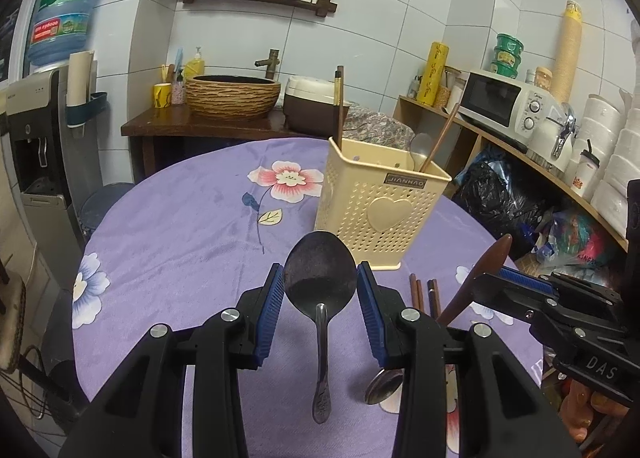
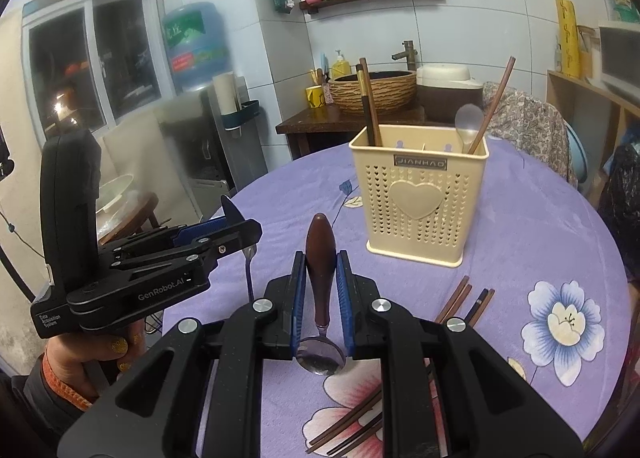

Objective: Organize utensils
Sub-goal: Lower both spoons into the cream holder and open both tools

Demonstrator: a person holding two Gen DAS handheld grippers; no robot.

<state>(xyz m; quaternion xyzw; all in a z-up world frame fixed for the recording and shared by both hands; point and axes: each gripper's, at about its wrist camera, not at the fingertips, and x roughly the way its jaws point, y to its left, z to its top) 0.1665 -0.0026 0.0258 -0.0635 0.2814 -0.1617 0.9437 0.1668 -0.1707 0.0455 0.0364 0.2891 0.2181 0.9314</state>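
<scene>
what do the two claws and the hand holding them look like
Both are black plastic pistol-style tools with ribbed blue pads and silver pivot bolts. The left claw reads "GenRobot.AI" and "Data Acquisition System"; the right claw shows "DAS". The left hand has glittery gold nails, a dark sleeve and orange cuff.

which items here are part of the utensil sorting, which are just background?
Job: cream perforated plastic utensil holder; dark metal spoon gripped by left gripper; brown-handled spoon in right gripper; loose brown chopsticks.

Background: white microwave; blue water jug; woven-look basin.
</scene>
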